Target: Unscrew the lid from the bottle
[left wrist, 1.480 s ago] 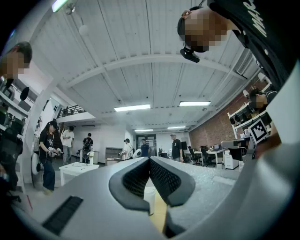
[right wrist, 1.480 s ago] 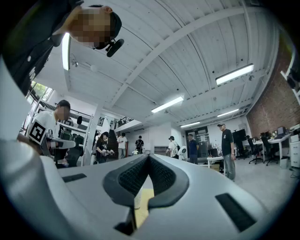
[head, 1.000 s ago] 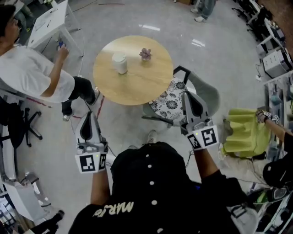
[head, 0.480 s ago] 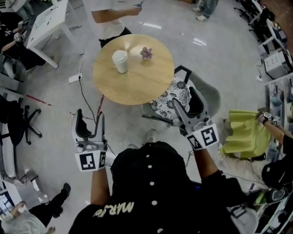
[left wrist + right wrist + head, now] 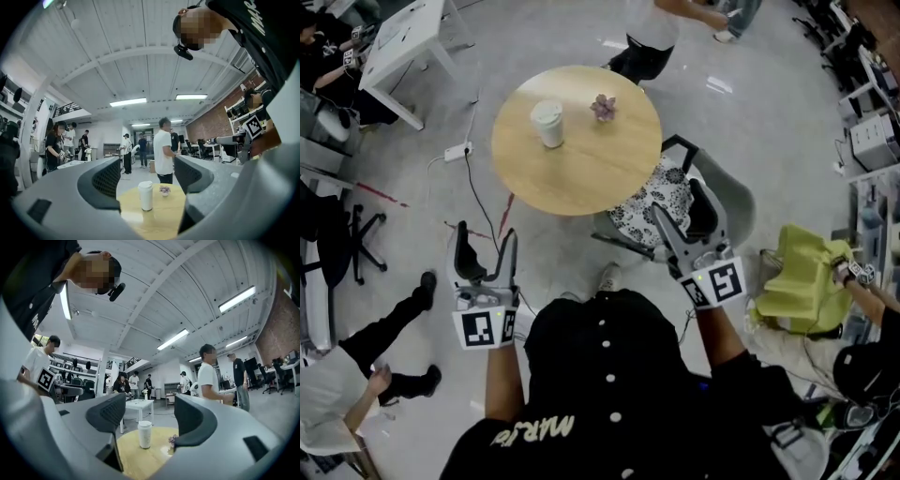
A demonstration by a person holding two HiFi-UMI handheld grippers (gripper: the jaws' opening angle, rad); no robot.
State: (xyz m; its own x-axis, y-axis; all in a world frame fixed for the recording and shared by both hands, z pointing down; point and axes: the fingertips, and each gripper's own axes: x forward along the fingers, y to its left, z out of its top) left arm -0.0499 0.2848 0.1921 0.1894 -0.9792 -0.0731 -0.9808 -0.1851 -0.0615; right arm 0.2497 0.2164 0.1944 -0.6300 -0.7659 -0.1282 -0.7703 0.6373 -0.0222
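A white bottle (image 5: 548,124) with a white lid stands upright on the round wooden table (image 5: 581,173), left of its middle. The bottle (image 5: 146,196) also shows between the jaws in the left gripper view, far off, and the bottle (image 5: 144,434) likewise in the right gripper view. My left gripper (image 5: 485,250) hovers over the floor well short of the table, its jaws opening with nothing between them. My right gripper (image 5: 686,218) hangs above a chair at the table's near right edge, its jaws also opening and holding nothing.
A small pink flower pot (image 5: 603,108) sits right of the bottle. A grey chair with a patterned cushion (image 5: 652,202) stands at the table's near right. A cable and power strip (image 5: 455,150) lie on the floor at left. People stand and walk around; white desk (image 5: 398,37) at far left.
Both grippers' jaws have spread apart from shut. A person seated at left is gone; someone now stands beyond the table and another walks at lower left. The view shifted slightly.
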